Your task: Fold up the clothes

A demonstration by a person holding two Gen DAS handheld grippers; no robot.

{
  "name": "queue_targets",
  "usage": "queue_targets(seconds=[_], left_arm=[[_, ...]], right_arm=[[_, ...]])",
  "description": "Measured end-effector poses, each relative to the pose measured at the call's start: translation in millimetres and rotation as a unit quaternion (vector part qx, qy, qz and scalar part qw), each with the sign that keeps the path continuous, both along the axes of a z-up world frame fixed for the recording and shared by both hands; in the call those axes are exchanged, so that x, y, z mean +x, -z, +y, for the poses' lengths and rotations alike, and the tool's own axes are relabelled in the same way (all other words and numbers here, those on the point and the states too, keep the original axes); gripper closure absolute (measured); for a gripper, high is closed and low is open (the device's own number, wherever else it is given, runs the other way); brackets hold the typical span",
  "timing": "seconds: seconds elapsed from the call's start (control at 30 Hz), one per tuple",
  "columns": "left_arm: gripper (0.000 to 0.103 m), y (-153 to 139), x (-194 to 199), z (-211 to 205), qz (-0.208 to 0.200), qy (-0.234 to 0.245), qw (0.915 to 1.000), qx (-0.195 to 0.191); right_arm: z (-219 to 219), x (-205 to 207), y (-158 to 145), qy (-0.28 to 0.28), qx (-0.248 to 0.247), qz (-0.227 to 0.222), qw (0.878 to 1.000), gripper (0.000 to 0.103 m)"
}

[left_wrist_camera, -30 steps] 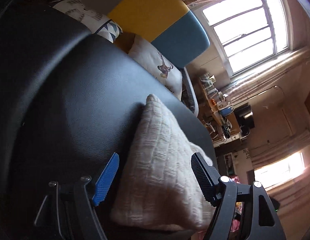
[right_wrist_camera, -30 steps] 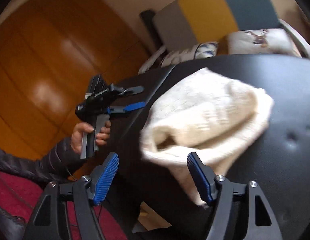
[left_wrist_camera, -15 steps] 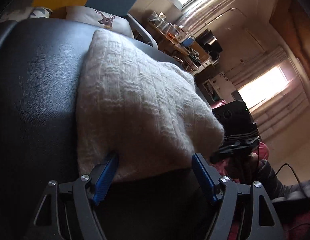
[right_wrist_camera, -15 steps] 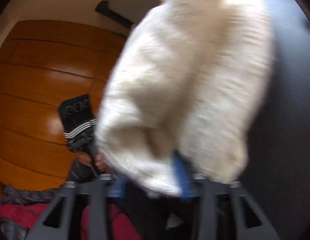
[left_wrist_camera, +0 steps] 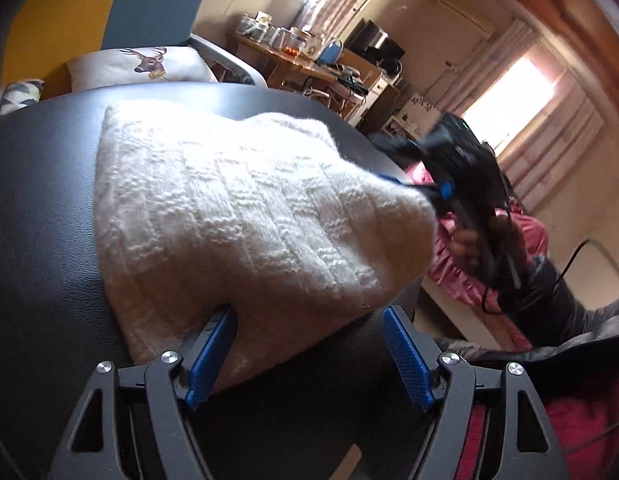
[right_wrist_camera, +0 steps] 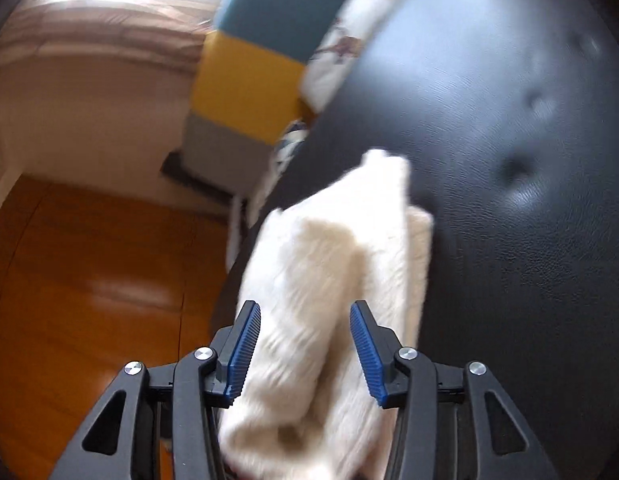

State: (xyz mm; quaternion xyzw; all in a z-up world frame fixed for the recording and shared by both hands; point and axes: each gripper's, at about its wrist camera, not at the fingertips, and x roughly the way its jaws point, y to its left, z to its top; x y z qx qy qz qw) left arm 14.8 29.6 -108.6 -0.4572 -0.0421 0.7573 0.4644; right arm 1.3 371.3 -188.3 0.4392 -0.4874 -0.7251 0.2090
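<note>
Sweater [left_wrist_camera: 237, 216]: cream, chunky knit, already doubled over; it lies on the black padded seat [left_wrist_camera: 41, 184], its near edge hanging a little past the seat's rim.
Feel: you can expect it soft, limp and light; thick folds, fuzzy surface, nothing fragile. It sags wherever you do not support it.
Left gripper [left_wrist_camera: 309, 356]: jaws spread wide. One blue pad is tucked under the near hem, the other stands clear to the side; nothing pinched.
Right gripper [right_wrist_camera: 305, 344]: jaws have just been opening. The bunched end of the sweater sits between them, but the blue pads [right_wrist_camera: 243, 350] do not appear to press on it.
Where to grip: take the doubled edge at a corner, through all layers; a shallow bite on fuzz alone will likely slip.
Risk: the overhanging edge may drag the fold loose.
</note>
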Motion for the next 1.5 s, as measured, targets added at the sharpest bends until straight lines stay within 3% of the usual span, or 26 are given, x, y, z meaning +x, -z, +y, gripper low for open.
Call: queue_targets(seconds=[0.1, 0.17, 0.23, 0.27, 0.33, 0.4, 0.43, 0.53, 0.57, 0.63, 0.7, 0.8, 0.87, 0.9, 1.0, 1.07, 1.2, 1.27, 1.3, 1.37, 1.47, 1.5], left_arm=[[0.024, 7, 1, 4, 0.008, 0.012, 0.9998, -0.013], [0.022, 10, 2, 5, 0.008, 0.019, 0.9997, -0.014], [0.020, 13, 3, 6, 0.004, 0.030, 0.9994, -0.017], [0.020, 14, 3, 7, 0.003, 0.036, 0.9992, -0.019], [0.020, 15, 5, 10, 0.005, 0.054, 0.9981, -0.029], [0.020, 15, 7, 12, 0.002, 0.075, 0.9966, -0.034], [0.020, 15, 9, 14, 0.000, 0.086, 0.9957, -0.035], [0.020, 16, 13, 17, 0.004, 0.105, 0.9934, -0.046], [0.020, 16, 15, 18, 0.006, 0.109, 0.9927, -0.051], [0.020, 14, 15, 17, -0.001, 0.112, 0.9924, -0.052], [0.020, 6, 14, 9, -0.030, 0.114, 0.9927, -0.024], [0.020, -11, 1, -7, -0.065, 0.102, 0.9914, 0.052], [0.020, -27, -9, -20, -0.063, 0.076, 0.9897, 0.104], [0.019, -34, -15, -26, -0.059, 0.058, 0.9886, 0.126], [0.019, -40, -39, -35, -0.045, -0.007, 0.9887, 0.143], [0.019, -34, -56, -40, -0.056, -0.037, 0.9863, 0.151], [0.019, -24, -91, -23, -0.058, -0.068, 0.9878, 0.128], [0.019, -23, -100, -6, -0.051, -0.056, 0.9914, 0.107], [0.019, -22, -102, 4, -0.046, -0.049, 0.9931, 0.096], [0.019, -19, -96, 33, -0.031, -0.028, 0.9970, 0.066], [0.019, -3, -86, 66, -0.028, 0.009, 0.9991, 0.029], [0.018, 0, -81, 71, -0.020, 0.018, 0.9994, 0.020]], right_arm=[[-11, -12, 9, -0.002, 0.005, -0.006, 1.000, 0.054], [-25, -17, 7, -0.019, 0.041, 0.011, 0.999, 0.064], [-41, -23, -10, -0.049, 0.113, 0.029, 0.992, 0.086], [-47, -25, -29, -0.059, 0.152, 0.053, 0.985, 0.087], [-60, -30, -66, -0.081, 0.240, 0.098, 0.963, 0.088], [-81, -35, -93, -0.100, 0.381, 0.135, 0.909, 0.088], [-88, -40, -99, -0.112, 0.428, 0.138, 0.886, 0.088], [-83, -61, -44, -0.158, 0.447, 0.056, 0.879, 0.088], [-65, -39, -36, -0.151, 0.426, 0.047, 0.891, 0.088], [-43, -35, -18, -0.121, 0.367, 0.046, 0.921, 0.087], [-30, -33, -15, -0.107, 0.324, 0.041, 0.939, 0.087], [-9, -30, -10, -0.085, 0.248, 0.033, 0.964, 0.079], [11, -22, -8, -0.065, 0.146, 0.022, 0.987, 0.074], [19, -16, -7, -0.059, 0.106, 0.020, 0.992, 0.072], [26, 10, -9, -0.074, 0.039, 0.030, 0.996, 0.058], [21, 29, -7, -0.097, 0.008, 0.031, 0.995, 0.054], [1, 58, 4, -0.125, -0.016, 0.028, 0.992, 0.049], [-8, 64, 4, -0.125, -0.032, 0.058, 0.990, 0.047], [-12, 68, 3, -0.127, -0.044, 0.077, 0.988, 0.055], [-24, 74, -2, -0.145, -0.041, 0.097, 0.984, 0.060], [-42, 84, 29, -0.192, 0.080, 0.021, 0.978, 0.084], [-41, 91, 41, -0.195, 0.077, 0.010, 0.978, 0.100]])
